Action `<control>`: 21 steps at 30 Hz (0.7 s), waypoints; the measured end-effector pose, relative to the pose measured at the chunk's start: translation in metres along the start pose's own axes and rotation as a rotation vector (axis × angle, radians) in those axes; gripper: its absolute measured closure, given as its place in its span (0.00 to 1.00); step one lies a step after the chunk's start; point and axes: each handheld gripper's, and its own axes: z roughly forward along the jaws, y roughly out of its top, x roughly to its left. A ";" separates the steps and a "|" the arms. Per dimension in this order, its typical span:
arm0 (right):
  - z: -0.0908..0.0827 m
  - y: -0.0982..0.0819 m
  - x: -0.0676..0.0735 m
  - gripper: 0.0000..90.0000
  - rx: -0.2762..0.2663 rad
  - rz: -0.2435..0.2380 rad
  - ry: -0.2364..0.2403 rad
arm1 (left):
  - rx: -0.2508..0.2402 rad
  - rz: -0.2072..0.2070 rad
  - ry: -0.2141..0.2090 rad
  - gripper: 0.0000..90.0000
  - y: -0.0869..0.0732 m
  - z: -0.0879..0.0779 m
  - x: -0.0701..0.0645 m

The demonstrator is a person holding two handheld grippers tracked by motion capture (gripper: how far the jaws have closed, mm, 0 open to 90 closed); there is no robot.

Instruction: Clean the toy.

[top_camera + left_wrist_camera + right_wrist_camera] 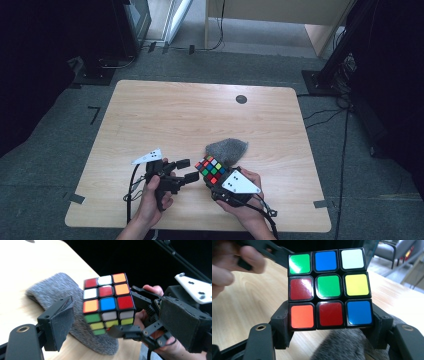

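A scrambled colour cube (212, 170) (108, 302) (329, 288) is held above the front of the wooden table (200, 115). My right gripper (214, 178) (329, 322) is shut on it, one jaw pressing each side of its lowest row. The left gripper view shows that right gripper (130, 315) clamping the cube from the right. My left gripper (187, 170) stands open just left of the cube, apart from it, with nothing between its jaws; one of its fingers (60, 321) shows beside the cube. A grey woolly cloth (227, 149) (57, 290) (342, 345) lies on the table right behind the cube.
A small dark round disc (241, 99) sits in the tabletop near the far edge. Beyond the table are a black cabinet (127, 25), a light wooden desk (280, 20), and a dark stand with cables (335, 70) on the grey floor.
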 end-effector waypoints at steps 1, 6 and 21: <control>-0.001 0.000 -0.003 0.38 0.003 0.022 -0.009 | -0.004 0.026 0.003 0.15 0.000 -0.002 0.000; -0.011 0.006 -0.019 0.38 -0.004 0.124 -0.015 | 0.061 0.231 0.124 0.12 -0.002 0.000 -0.010; -0.018 0.023 -0.022 0.38 0.023 0.412 0.169 | 0.192 0.690 0.321 0.11 -0.035 0.031 -0.033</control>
